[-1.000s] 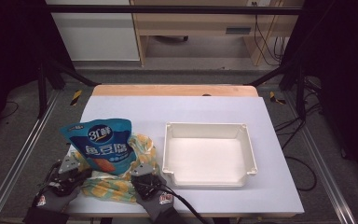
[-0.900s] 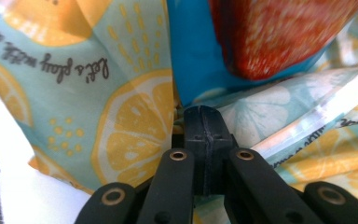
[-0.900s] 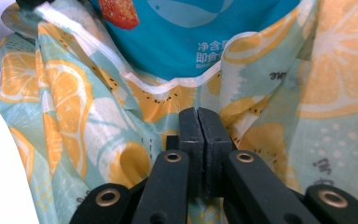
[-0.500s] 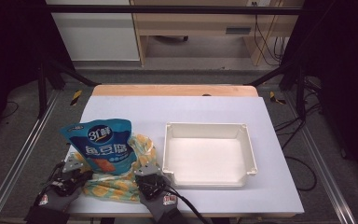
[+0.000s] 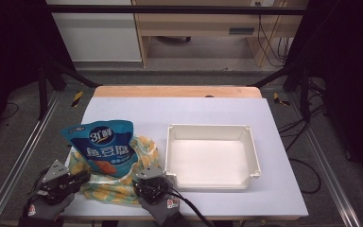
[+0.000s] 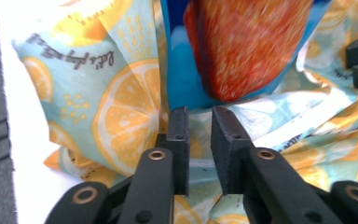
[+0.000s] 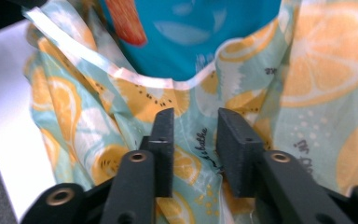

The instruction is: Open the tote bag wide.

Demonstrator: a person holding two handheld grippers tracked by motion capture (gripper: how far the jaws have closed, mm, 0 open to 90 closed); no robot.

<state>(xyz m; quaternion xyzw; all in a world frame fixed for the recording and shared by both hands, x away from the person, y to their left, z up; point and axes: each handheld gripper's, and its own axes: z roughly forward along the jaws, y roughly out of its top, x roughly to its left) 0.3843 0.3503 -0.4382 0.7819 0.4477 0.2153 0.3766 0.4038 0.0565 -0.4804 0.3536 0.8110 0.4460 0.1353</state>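
A blue snack bag (image 5: 101,146) with an orange picture stands in a lemon-print cloth bag (image 5: 111,191) at the table's front left. My left gripper (image 5: 81,178) is at the cloth's left edge. In the left gripper view its jaws (image 6: 200,116) have just been opening; a narrow gap shows between them, with the lemon cloth (image 6: 121,112) lying loose under them. My right gripper (image 5: 145,182) is at the cloth's right edge. Its jaws (image 7: 193,116) have also just been opening and stand apart over the cloth (image 7: 307,93), unpressed.
A white rectangular tray (image 5: 208,126) lies right of the cloth bag, its near left corner close to my right gripper. The white table top (image 5: 179,109) stretches behind them. The table's front edge is just under both hands.
My left gripper has shifted a little outward to the left from the cloth's edge. The snack bag, the cloth and the tray lie as before.
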